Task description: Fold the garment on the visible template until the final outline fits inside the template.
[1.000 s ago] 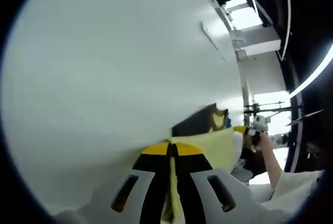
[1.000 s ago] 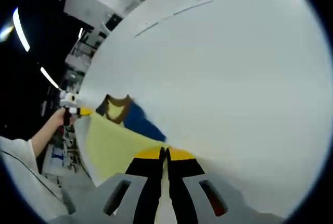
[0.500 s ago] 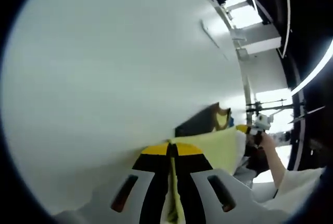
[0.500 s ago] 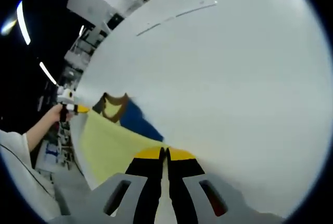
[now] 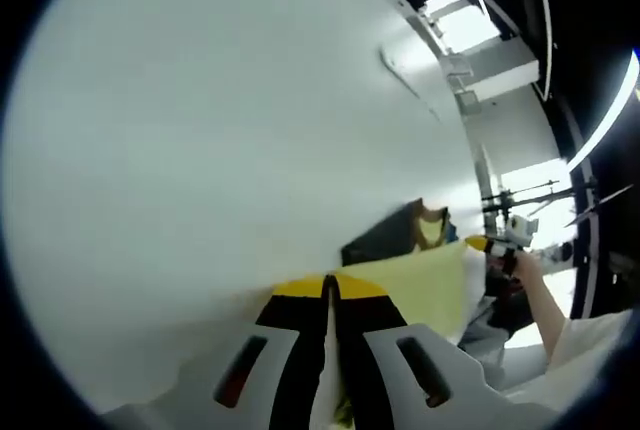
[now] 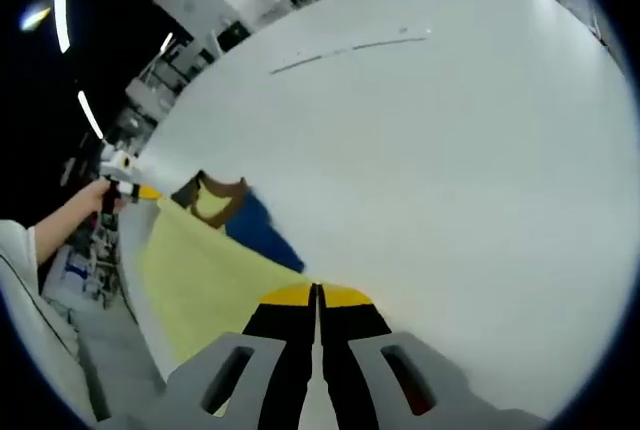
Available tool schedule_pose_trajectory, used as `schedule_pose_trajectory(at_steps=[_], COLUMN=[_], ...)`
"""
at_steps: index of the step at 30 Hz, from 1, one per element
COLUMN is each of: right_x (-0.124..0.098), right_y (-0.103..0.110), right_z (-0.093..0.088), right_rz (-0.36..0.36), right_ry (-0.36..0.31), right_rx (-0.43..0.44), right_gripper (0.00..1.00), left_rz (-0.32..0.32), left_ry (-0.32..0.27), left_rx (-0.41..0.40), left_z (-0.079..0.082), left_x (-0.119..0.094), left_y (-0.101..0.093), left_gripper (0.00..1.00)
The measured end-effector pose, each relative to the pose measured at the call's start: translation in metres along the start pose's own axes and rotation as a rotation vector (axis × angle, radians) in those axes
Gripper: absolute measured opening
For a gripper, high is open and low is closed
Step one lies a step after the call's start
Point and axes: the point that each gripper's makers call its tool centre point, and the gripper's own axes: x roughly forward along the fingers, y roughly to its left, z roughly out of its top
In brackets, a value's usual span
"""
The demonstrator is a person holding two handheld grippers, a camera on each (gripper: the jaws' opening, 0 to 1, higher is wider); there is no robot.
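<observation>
Left gripper view: garment [image 5: 420,285] between jaws

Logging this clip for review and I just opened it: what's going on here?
A person is holding a pale yellow garment stretched between two handheld grippers above a white table. The right gripper and the left gripper each have their jaws shut on an edge of the fabric. A brown collar and a blue part of the garment lie on the table beyond the lifted yellow panel. The fold looks unfinished.
</observation>
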Motion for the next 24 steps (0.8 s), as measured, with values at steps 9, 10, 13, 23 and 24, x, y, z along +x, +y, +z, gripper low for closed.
schedule_pose_trajectory(at_steps=[9, 10, 13, 23, 24], right_x=[-0.012, -0.013, -0.017, -0.033, -0.035], right_y=[0.007, 0.009, 0.015, 0.045, 0.049], right_z=[-0.002, -0.002, -0.003, -0.002, -0.001], right_rz=[0.0, 0.001, 0.009, 0.064, 0.071], right_ry=[-0.026, -0.028, -0.038, -0.114, -0.12], right_rx=[-0.015, -0.016, -0.021, -0.093, -0.099], right_gripper=[0.08, 0.08, 0.1, 0.24, 0.26], left_rz=[-0.016, -0.016, -0.019, -0.039, -0.039], left_ry=[-0.035, -0.04, -0.053, -0.106, -0.113], left_rx=[0.042, 0.046, 0.074, 0.127, 0.126], left_z=[-0.004, -0.002, -0.001, -0.007, -0.007], left_x=[-0.011, -0.013, -0.018, -0.036, -0.038], left_y=[-0.018, -0.017, -0.019, -0.033, -0.034], left_gripper=[0.0, 0.01, 0.04, 0.11, 0.12])
